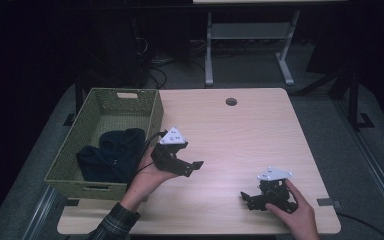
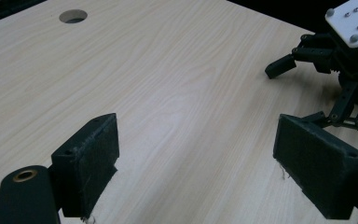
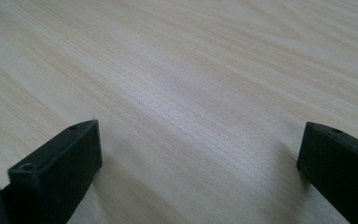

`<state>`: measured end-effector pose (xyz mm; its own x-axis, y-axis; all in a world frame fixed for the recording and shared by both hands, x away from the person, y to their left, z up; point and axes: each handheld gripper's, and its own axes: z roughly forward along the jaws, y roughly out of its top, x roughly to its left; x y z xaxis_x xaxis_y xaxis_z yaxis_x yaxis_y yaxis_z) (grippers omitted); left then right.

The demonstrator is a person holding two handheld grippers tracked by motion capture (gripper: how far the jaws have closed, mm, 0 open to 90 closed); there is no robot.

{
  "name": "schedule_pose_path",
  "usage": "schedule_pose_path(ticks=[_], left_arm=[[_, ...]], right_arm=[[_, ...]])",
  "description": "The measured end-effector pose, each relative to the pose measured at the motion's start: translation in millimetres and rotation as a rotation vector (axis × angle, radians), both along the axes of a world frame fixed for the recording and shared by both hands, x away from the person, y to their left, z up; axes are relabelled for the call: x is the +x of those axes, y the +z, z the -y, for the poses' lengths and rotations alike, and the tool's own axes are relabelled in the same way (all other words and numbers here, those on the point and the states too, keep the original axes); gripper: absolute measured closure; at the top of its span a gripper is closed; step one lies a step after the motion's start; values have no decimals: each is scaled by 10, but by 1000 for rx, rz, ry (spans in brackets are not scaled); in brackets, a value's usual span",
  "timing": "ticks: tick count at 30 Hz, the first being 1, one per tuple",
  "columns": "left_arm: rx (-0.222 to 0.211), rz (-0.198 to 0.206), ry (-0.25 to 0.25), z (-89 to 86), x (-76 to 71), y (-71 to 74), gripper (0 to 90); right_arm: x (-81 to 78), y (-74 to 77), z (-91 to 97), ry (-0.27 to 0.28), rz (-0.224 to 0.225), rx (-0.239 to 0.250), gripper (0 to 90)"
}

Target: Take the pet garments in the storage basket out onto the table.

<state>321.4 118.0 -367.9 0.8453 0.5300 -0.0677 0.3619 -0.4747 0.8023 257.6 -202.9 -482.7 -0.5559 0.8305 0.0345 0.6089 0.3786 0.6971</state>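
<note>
The left gripper (image 1: 192, 166) is held above the table (image 1: 240, 130), jaws spread wide with nothing between them; in the left gripper view only bare wood lies between its pads (image 2: 91, 158). Just behind it, on its outer side, stands the basket (image 1: 152, 117), set at the table's left edge. Inside the basket lies a dark cloth (image 1: 111, 154), bunched up against the wall nearest the gripper and near the hand (image 1: 147, 177) that holds the tool. The cloth is apart from the jaws, untouched.

Ahead of the left gripper's jaws and to their right sits the right gripper (image 1: 246, 199), low over the table near its front edge, also released: its own view shows the two pads (image 3: 60, 161) far apart over bare wood. A hole (image 1: 231, 101) in the tabletop lies well beyond both grippers, toward the far edge.
</note>
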Motion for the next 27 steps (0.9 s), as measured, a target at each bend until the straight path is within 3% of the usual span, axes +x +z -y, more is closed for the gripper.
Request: schedule_pose_path(ticks=[13,27], left_arm=[[-8,9,7,-38,30,159,138],[-25,21,34,-211,92,292,139]], right_arm=[[0,1,0,0,-1,0,0],[1,1,0,-1,-2,-1,0]])
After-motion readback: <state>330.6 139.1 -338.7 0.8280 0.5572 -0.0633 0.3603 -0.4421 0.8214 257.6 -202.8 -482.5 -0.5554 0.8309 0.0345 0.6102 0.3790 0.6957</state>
